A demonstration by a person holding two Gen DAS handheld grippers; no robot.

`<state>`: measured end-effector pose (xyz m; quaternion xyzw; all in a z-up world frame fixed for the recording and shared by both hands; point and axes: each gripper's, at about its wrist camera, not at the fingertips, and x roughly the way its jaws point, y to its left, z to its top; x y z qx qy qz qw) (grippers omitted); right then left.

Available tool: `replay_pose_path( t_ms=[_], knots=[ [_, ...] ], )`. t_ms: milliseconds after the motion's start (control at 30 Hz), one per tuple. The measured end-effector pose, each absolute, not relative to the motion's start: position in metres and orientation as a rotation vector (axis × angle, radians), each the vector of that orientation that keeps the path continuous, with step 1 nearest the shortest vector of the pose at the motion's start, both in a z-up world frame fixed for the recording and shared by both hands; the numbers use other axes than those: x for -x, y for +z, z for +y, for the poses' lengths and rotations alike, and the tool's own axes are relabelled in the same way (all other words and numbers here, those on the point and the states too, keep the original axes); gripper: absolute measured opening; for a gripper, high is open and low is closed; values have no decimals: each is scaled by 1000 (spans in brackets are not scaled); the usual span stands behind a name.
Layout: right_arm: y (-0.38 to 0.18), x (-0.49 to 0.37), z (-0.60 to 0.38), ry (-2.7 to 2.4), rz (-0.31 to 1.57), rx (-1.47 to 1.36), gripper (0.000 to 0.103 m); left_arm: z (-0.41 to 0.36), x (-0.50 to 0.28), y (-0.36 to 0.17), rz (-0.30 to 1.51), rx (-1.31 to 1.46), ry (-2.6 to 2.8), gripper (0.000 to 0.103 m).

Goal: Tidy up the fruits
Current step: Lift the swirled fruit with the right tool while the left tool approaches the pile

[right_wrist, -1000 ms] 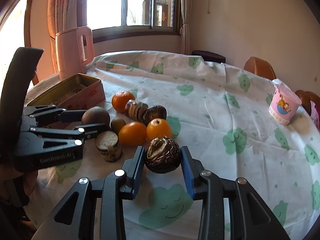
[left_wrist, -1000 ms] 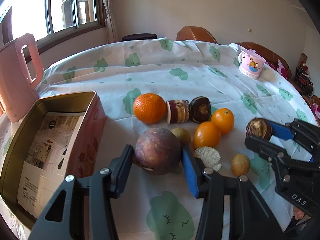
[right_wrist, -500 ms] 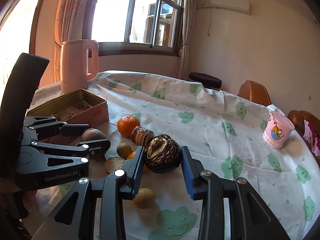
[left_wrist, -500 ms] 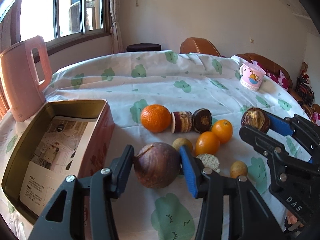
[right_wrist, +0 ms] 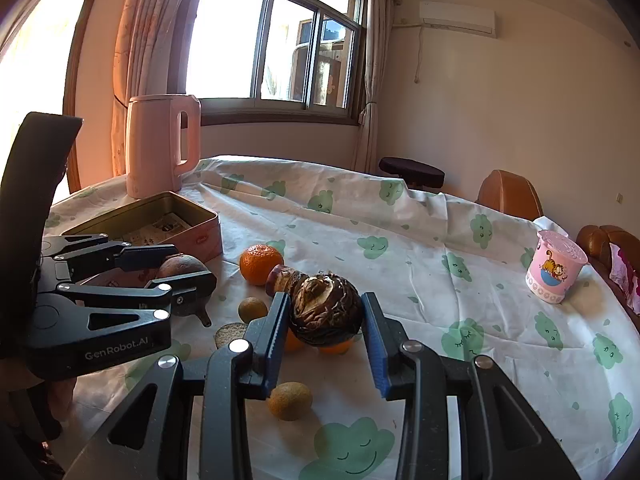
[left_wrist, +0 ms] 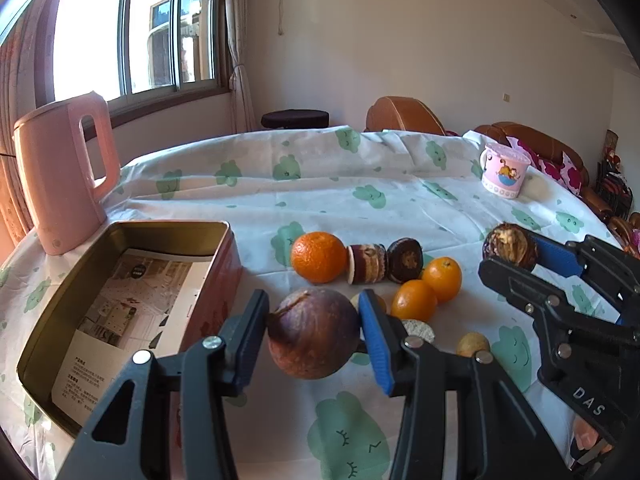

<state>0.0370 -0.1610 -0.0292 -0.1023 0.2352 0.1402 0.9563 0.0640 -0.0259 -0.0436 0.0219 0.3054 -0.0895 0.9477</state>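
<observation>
My left gripper (left_wrist: 313, 338) is shut on a round purple-brown fruit (left_wrist: 313, 332), held above the cloth beside an open pink tin (left_wrist: 120, 292). My right gripper (right_wrist: 325, 326) is shut on a dark wrinkled fruit (right_wrist: 326, 309), also lifted; it shows in the left wrist view (left_wrist: 509, 245). On the cloth lie a large orange (left_wrist: 318, 257), two smaller oranges (left_wrist: 442, 278), two dark cut fruits (left_wrist: 366, 264), a pale cut piece (left_wrist: 418, 330) and small yellow-green fruits (left_wrist: 473, 345). The left gripper with its fruit also shows in the right wrist view (right_wrist: 182, 266).
A pink kettle (left_wrist: 60, 176) stands behind the tin at the left. A pink cartoon cup (left_wrist: 505, 174) stands at the far right of the table. The tin holds a printed paper sheet (left_wrist: 128, 304). Chairs (left_wrist: 402, 114) stand behind the table.
Both grippers have risen with their fruits, so the table and fruits sit lower in both views. The left gripper has drifted slightly toward the tin.
</observation>
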Motion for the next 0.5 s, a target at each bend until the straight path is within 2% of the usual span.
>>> replay_pose_path(
  t_ms=[500],
  knots=[
    [-25, -30, -165, 288, 434, 183, 38, -20, -52, -36, 535, -23, -151, 48]
  ],
)
